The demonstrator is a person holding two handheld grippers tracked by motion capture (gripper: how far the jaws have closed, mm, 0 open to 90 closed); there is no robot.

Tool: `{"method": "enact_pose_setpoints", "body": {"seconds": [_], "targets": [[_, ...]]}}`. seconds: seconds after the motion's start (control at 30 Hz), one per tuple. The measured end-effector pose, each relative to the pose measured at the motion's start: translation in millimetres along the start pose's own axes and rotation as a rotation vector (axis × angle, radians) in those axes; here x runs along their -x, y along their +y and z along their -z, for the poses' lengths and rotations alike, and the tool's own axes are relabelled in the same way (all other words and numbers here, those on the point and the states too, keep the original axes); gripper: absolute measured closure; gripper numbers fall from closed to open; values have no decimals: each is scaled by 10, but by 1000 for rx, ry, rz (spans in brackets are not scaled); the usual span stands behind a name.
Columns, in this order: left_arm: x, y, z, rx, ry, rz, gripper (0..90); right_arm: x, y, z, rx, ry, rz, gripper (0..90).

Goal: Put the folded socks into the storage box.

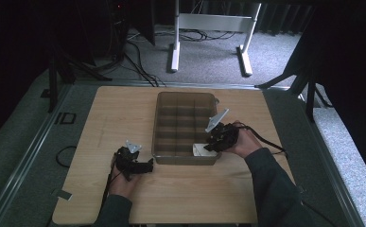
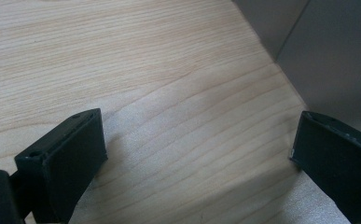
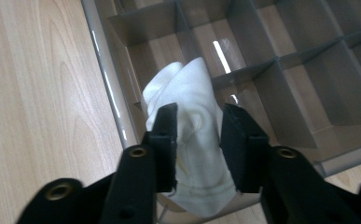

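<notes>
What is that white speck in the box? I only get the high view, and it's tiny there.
Observer: A soft, wrinkled white cloth, with the right gripper shut on it.
Operator: Is it inside the box?
Observer: Its tip hangs over a corner compartment, right by the box rim.
Operator: Does the other tool hold anything?
Observer: No. The left gripper has its fingers wide apart over the bare wooden table.
</notes>
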State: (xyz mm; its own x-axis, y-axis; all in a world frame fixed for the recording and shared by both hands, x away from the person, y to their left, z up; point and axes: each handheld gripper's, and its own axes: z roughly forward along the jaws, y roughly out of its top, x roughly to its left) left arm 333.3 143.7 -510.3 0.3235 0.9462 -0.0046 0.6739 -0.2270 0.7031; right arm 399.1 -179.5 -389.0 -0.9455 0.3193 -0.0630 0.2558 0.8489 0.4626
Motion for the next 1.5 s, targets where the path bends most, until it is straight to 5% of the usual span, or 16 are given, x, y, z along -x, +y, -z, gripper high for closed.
{"method": "enact_pose_setpoints", "body": {"seconds": [1.13,1.33,1.5], "targets": [[0,0,0,0,0,0,29,-19,-5,-394,-131,29,9,799],[0,0,0,0,0,-1,29,-25,-10,-360,-120,29,3,755],[0,0,0,0,0,-1,29,-12,0,-251,-57,16,-7,679]]}}
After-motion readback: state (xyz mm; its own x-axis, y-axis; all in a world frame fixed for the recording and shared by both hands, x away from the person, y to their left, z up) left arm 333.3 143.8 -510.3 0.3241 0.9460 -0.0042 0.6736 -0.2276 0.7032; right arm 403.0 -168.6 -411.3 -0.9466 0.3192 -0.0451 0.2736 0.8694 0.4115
